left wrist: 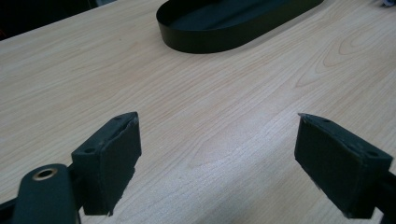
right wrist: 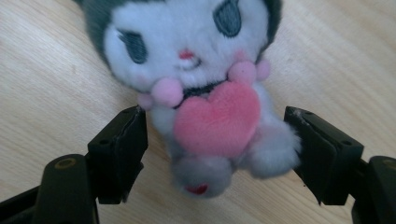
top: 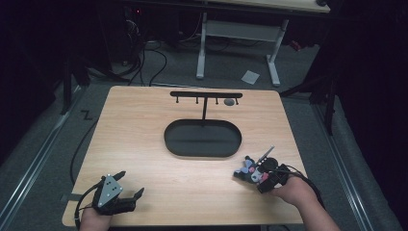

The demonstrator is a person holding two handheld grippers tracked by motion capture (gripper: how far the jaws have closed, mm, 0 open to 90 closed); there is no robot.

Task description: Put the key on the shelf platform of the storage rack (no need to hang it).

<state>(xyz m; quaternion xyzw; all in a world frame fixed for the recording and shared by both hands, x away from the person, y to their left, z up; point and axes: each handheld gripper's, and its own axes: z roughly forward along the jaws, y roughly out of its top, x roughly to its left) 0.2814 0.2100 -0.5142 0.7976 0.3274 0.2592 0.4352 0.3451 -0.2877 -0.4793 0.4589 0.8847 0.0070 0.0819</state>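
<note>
A small plush toy (top: 248,169) with a white face, dark grey ears and a pink heart (right wrist: 217,116) on its chest lies on the wooden table (top: 144,125) at the front right. My right gripper (top: 257,177) is open, one jaw on each side of the plush's lower body (right wrist: 205,172). The right-hand jaw touches its fur and the left-hand jaw is close beside it. My left gripper (top: 131,183) rests at the front left corner, open, and the left gripper view shows bare wood between its pads (left wrist: 112,158).
A black oval tray (top: 169,139) sits mid-table, and its wall (left wrist: 210,43) appears in the left gripper view. From the tray rises a black T-shaped rack (top: 206,95) with small hooks, a grey lump (top: 230,101) at its right end. Dark floor, cables and a white desk frame (top: 238,31) lie beyond.
</note>
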